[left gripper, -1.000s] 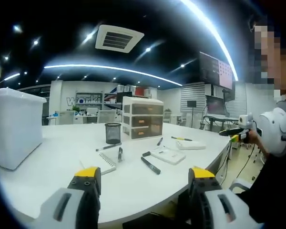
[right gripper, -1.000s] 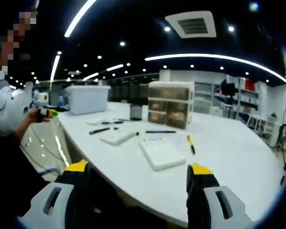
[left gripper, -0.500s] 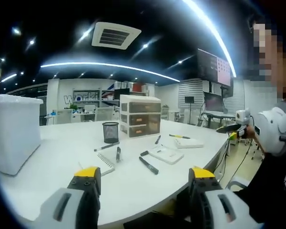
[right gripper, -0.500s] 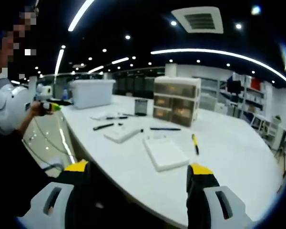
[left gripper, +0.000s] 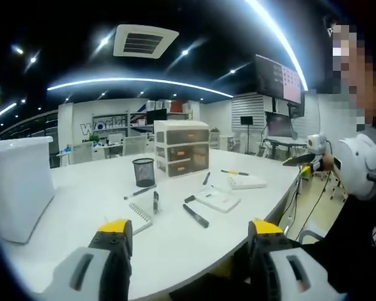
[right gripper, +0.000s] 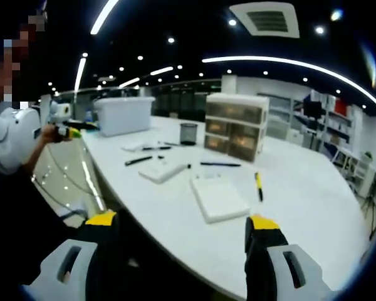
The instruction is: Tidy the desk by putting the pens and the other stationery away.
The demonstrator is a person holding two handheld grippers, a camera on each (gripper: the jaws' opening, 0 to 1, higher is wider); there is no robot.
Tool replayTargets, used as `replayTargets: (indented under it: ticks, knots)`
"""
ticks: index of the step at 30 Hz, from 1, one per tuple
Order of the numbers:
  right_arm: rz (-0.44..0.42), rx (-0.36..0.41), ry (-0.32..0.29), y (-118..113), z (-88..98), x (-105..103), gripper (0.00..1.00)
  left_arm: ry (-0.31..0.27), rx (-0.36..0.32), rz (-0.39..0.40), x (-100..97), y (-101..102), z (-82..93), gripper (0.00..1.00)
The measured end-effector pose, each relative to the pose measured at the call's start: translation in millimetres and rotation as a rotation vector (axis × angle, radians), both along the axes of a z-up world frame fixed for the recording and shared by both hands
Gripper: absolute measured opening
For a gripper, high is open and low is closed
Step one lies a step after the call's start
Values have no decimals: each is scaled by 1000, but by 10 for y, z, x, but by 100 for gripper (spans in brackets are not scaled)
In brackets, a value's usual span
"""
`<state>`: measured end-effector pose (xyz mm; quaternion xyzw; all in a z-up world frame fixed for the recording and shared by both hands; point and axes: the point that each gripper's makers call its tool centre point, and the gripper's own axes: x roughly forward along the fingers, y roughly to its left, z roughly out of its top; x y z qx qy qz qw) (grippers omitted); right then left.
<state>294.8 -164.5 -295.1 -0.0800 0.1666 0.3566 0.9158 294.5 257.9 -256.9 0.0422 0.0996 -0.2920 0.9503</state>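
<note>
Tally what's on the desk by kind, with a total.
Pens and markers: 5
White notepads: 2
Spiral notebook: 1
Mesh pen cup: 1
Drawer unit: 1
White storage bin: 1
Total: 11

Both views are bright over the white desk (left gripper: 194,241) and dark toward the ceiling. Curved light strips (left gripper: 138,83) and small spotlights (right gripper: 171,40) flare white across the top of each frame. Straight lines bow strongly near the edges. Distant shelves look soft; shadows are faint.
</note>
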Motion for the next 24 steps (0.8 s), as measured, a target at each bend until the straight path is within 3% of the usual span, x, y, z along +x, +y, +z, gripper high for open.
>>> replayTargets:
  ticks: [24]
  knots:
    - [45,-90,77,-77,-36,-104,78,45,133,-40,-77,-83,116,74]
